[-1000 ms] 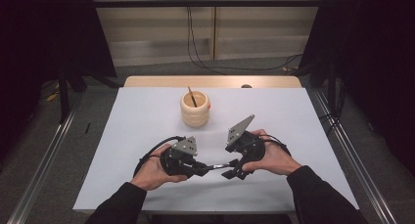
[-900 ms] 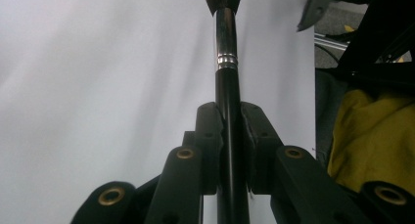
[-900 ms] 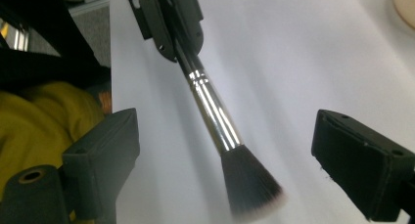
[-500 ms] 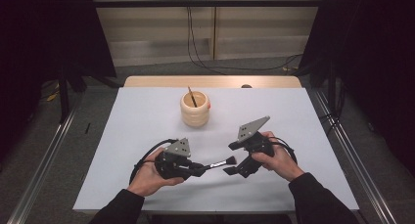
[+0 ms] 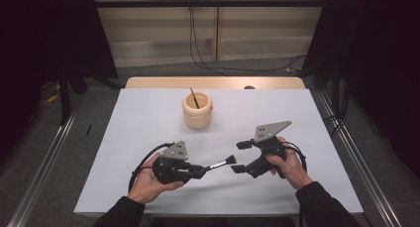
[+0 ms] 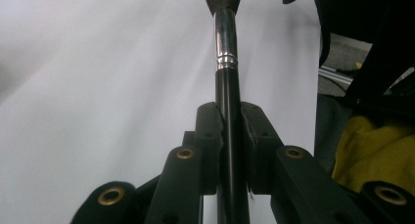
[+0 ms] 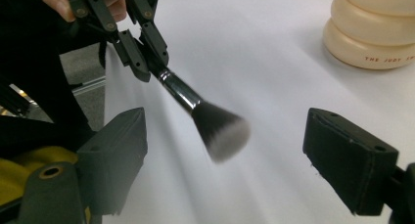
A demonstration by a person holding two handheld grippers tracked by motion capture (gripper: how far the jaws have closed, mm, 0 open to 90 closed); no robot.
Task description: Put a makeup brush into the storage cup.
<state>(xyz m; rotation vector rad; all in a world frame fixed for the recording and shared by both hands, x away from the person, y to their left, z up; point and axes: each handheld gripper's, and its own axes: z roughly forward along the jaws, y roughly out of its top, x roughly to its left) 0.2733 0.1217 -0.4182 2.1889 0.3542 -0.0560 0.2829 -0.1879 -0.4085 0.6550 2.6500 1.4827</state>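
In the high view, the left gripper (image 5: 229, 160) sits at the lower middle of the frame, clenched on the black handle of a makeup brush (image 5: 220, 163) that sticks out toward the right. The right gripper (image 5: 240, 156) is just to the right of it, jaws spread wide, one above and one below the bristle end; they have just been closing a little, yet the pads do not touch the brush. A cream ribbed holder (image 5: 198, 109) with a thin stick (image 5: 194, 97) in it stands at the upper middle of the white table (image 5: 307, 118), well apart from both hands.

In the left gripper view, the two black jaws rise from the bottom and pinch the brush handle (image 6: 227, 131) between them; the silver ferrule and dark bristles run up to the top centre.

In the right gripper view, the bristle head (image 7: 220, 129) hangs at the centre between the two wide pads (image 7: 348, 155), with clear gaps on either side. The left gripper (image 7: 139, 50) shows at the upper left, gripping the handle, and the holder (image 7: 372, 31) fills the upper right corner.

This looks like a hand-over from one gripper to the other. The next move probably calls for the right jaws to travel past the soft bristles to the ferrule or handle before closing, with the left grip let go only afterwards.
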